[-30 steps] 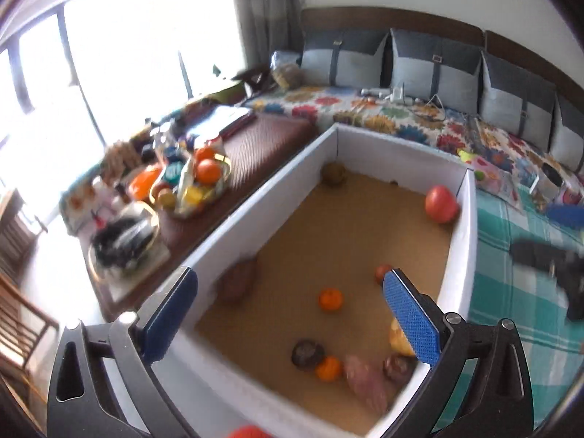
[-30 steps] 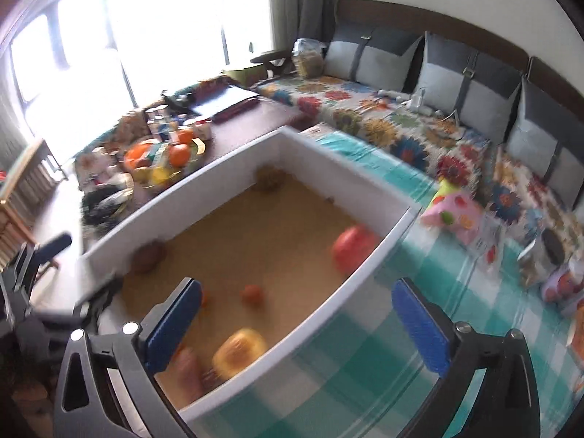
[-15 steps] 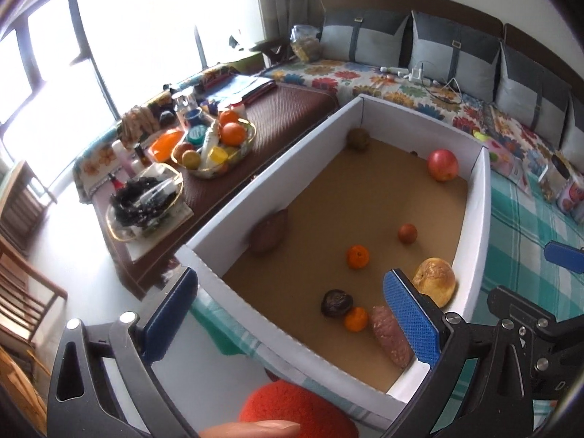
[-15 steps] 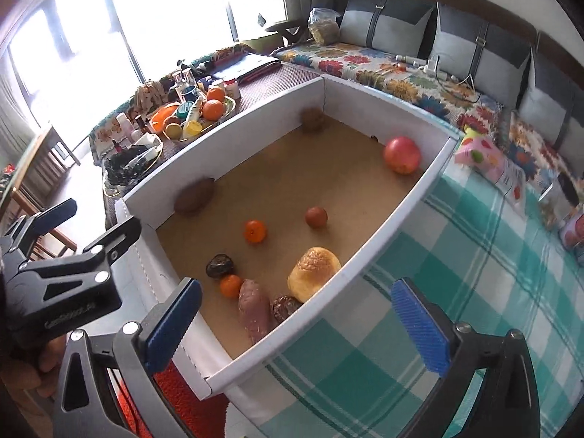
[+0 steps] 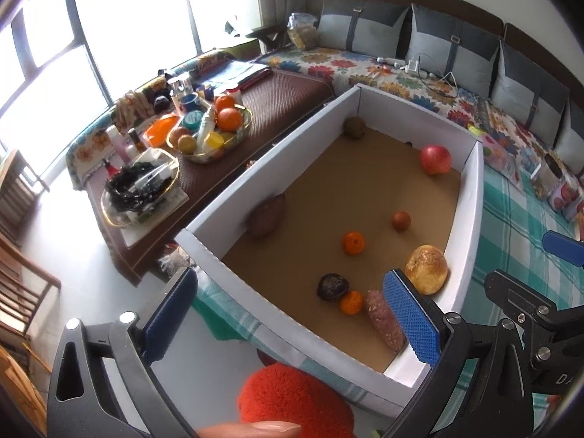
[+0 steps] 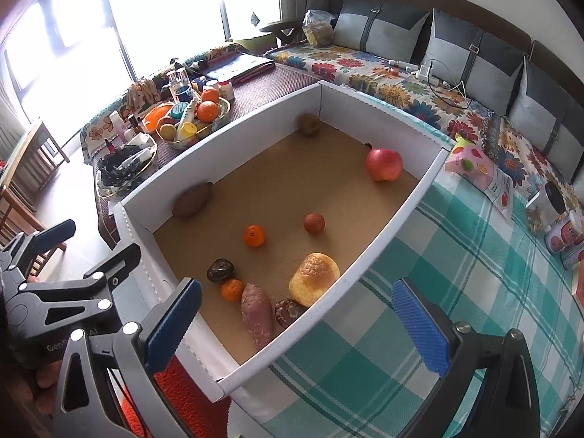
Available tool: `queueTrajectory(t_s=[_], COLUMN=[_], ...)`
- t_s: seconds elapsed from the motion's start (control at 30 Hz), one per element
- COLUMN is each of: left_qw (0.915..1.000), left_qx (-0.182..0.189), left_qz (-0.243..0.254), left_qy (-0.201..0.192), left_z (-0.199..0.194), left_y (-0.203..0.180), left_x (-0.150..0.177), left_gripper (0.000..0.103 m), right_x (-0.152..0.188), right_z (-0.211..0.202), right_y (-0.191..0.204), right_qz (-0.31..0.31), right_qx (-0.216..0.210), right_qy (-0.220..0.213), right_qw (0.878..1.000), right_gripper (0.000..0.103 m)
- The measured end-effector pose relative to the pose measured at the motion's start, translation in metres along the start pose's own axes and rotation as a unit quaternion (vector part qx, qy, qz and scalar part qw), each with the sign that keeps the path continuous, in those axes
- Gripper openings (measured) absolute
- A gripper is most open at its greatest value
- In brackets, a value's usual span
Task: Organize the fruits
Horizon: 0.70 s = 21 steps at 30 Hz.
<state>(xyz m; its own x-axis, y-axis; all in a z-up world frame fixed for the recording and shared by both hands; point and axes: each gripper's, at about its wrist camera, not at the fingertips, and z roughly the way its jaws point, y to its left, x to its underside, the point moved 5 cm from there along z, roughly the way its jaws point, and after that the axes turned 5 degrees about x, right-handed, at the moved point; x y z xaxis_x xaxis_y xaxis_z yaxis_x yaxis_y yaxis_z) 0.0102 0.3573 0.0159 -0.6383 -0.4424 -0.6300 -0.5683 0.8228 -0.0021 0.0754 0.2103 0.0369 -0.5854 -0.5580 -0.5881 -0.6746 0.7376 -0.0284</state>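
Holding both tongs, left tongs (image 5: 292, 314) and right tongs (image 6: 295, 317), wide and empty, you face fruits scattered unsorted across the white-walled cardboard box (image 6: 387, 219).

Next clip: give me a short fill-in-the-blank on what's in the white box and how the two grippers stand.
1. Both the left gripper and the right gripper have their jaws ____.
2. The red apple lies near the ____ end of the white box.
3. The number of small oranges on the box floor, one mid-floor and one beside the sweet potato, is ____.
4. The box stands on a ____ cloth.

Missing words: open; far; two; checked
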Motion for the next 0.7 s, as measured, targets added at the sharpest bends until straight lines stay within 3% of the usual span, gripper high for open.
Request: queueTrajectory(t_s=[0.7], left_qw=[0.9996], left_qx=[0.022], left_qz=[-0.009], left_qy=[0.013], left_z=[0.002], left_y=[0.0051], left_x=[-0.0009], left_gripper=[0.102], right_x=[-0.0002], right_z=[0.004], right_y=[0.0048], right_qz=[-0.005], right_qx=[0.006], right_qy=[0.005], right_qw=[1.0], right_gripper=[0.103])
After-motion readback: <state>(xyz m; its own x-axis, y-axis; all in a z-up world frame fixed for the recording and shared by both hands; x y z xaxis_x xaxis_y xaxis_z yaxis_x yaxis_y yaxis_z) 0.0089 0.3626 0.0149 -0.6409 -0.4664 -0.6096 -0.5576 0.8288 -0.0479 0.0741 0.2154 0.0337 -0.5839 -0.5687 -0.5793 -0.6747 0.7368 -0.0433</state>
